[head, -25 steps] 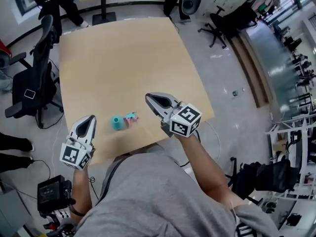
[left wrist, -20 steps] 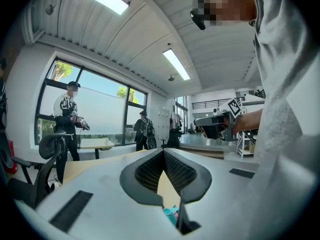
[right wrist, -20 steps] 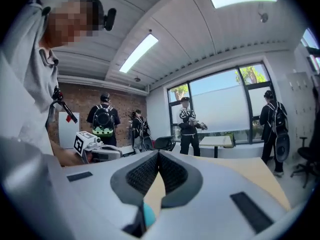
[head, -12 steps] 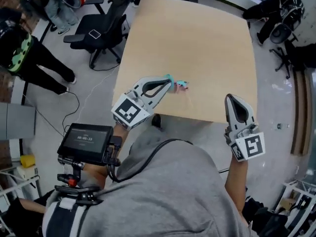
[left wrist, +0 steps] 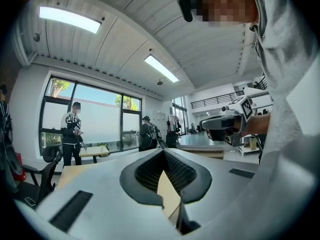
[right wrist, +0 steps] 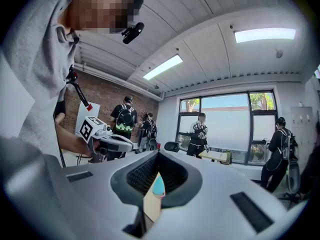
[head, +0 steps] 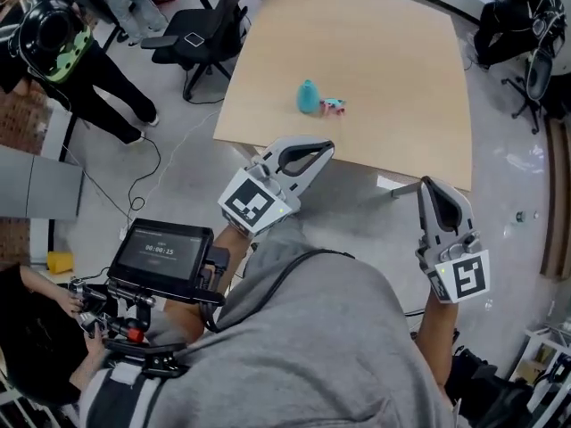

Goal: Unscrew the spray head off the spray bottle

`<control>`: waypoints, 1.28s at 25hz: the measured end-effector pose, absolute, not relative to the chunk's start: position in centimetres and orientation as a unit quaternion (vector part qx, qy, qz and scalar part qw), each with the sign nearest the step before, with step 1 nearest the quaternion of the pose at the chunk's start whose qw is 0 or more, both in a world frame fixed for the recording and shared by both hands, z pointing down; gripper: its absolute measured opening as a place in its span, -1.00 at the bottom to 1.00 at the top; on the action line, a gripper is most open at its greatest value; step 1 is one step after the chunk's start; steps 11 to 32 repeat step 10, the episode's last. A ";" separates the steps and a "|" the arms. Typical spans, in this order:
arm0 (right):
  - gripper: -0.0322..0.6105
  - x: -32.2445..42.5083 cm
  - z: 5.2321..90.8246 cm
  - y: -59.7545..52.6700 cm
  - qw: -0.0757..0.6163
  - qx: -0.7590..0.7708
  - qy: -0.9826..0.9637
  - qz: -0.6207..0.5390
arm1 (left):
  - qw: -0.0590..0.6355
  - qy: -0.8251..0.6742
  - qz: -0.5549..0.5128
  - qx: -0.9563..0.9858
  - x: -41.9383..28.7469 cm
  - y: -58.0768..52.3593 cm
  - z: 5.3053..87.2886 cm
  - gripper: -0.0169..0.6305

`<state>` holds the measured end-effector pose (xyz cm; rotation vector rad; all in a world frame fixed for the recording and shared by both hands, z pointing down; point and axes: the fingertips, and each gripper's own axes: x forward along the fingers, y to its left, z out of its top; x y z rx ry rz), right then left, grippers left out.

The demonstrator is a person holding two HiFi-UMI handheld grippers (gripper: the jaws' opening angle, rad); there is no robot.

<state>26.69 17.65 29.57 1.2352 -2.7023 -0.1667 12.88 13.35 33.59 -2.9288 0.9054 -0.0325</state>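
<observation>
A small teal bottle (head: 308,96) stands on the wooden table (head: 393,69), near its front edge. Just right of it lies the pink and teal spray head (head: 335,106), apart from the bottle. Neither gripper reaches the table; both hang over the floor. My left gripper (head: 326,147) is shut and empty, its tips close to the table's front edge below the bottle. My right gripper (head: 429,185) is shut and empty, further right. The right gripper view shows the teal bottle (right wrist: 158,185) through the slit of its shut jaws, and the left gripper (right wrist: 107,140) beside it.
A black office chair (head: 192,47) stands left of the table, with more chairs at the right (head: 513,38). People (head: 62,47) stand at the left. A rig with a screen (head: 161,252) hangs at the person's left side. A cable (head: 169,163) lies on the floor.
Both grippers have drawn back from the table, and the left one has left the bottle's side. The bottle and spray head stay on the table, now further from me.
</observation>
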 end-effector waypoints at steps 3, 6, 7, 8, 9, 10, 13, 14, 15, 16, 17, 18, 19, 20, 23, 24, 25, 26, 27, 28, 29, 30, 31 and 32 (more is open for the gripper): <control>-0.89 25.9 30.2 20.1 0.072 0.406 -0.909 -0.062 | 0.047 0.305 -0.015 -0.951 11.7 16.2 34.0 -0.94; -0.89 25.3 31.1 19.6 0.061 0.404 -0.911 -0.062 | 0.048 0.312 -0.027 -0.949 10.7 16.2 35.3 -0.94; -0.89 25.4 31.3 19.4 0.060 0.406 -0.910 -0.061 | 0.045 0.313 -0.030 -0.948 10.6 16.1 35.6 -0.94; -0.89 25.5 31.5 19.2 0.061 0.408 -0.909 -0.058 | 0.041 0.313 -0.033 -0.948 10.6 16.0 35.8 -0.94; -0.89 25.8 31.8 19.0 0.063 0.411 -0.908 -0.054 | 0.037 0.313 -0.035 -0.948 10.6 15.8 36.1 -0.94; -0.89 26.0 32.1 18.9 0.066 0.413 -0.907 -0.050 | 0.034 0.312 -0.037 -0.949 10.7 15.6 36.3 -0.94; -0.89 26.0 32.1 18.9 0.066 0.413 -0.907 -0.050 | 0.034 0.312 -0.037 -0.949 10.7 15.6 36.3 -0.94; -0.89 26.0 32.1 18.9 0.066 0.413 -0.907 -0.050 | 0.034 0.312 -0.037 -0.949 10.7 15.6 36.3 -0.94; -0.89 26.0 32.1 18.9 0.066 0.413 -0.907 -0.050 | 0.034 0.312 -0.037 -0.949 10.7 15.6 36.3 -0.94; -0.89 26.0 32.1 18.9 0.066 0.413 -0.907 -0.050 | 0.034 0.312 -0.037 -0.949 10.7 15.6 36.3 -0.94; -0.89 26.0 32.1 18.9 0.066 0.413 -0.907 -0.050 | 0.034 0.312 -0.037 -0.949 10.7 15.6 36.3 -0.94; -0.89 26.0 32.1 18.9 0.066 0.413 -0.907 -0.050 | 0.034 0.312 -0.037 -0.949 10.7 15.6 36.3 -0.94; -0.89 26.0 32.1 18.9 0.066 0.413 -0.907 -0.050 | 0.034 0.312 -0.037 -0.949 10.7 15.6 36.3 -0.94; -0.89 26.0 32.1 18.9 0.066 0.413 -0.907 -0.050 | 0.034 0.312 -0.037 -0.949 10.7 15.6 36.3 -0.94; -0.89 26.0 32.1 18.9 0.066 0.413 -0.907 -0.050 | 0.034 0.312 -0.037 -0.949 10.7 15.6 36.3 -0.94; -0.89 26.0 32.1 18.9 0.066 0.413 -0.907 -0.050 | 0.034 0.312 -0.037 -0.949 10.7 15.6 36.3 -0.94; -0.89 26.0 32.1 18.9 0.066 0.413 -0.907 -0.050 | 0.034 0.312 -0.037 -0.949 10.7 15.6 36.3 -0.94; -0.89 26.0 32.1 18.9 0.066 0.413 -0.907 -0.050 | 0.034 0.312 -0.037 -0.949 10.7 15.6 36.3 -0.94; -0.89 26.0 32.1 18.9 0.066 0.413 -0.907 -0.050 | 0.034 0.312 -0.037 -0.949 10.7 15.6 36.3 -0.94; -0.89 26.0 32.1 18.9 0.066 0.413 -0.907 -0.050 | 0.034 0.312 -0.037 -0.949 10.7 15.6 36.3 -0.94; -0.89 26.0 32.1 18.9 0.066 0.413 -0.907 -0.050 | 0.034 0.312 -0.037 -0.949 10.7 15.6 36.3 -0.94; -0.89 26.0 32.1 18.9 0.066 0.413 -0.907 -0.050 | 0.034 0.312 -0.037 -0.949 10.7 15.6 36.3 -0.94; -0.89 26.0 32.1 18.9 0.066 0.413 -0.907 -0.050 | 0.034 0.312 -0.037 -0.949 10.7 15.6 36.3 -0.94; -0.89 26.0 32.1 18.9 0.066 0.413 -0.907 -0.050 | 0.034 0.312 -0.037 -0.949 10.7 15.6 36.3 -0.94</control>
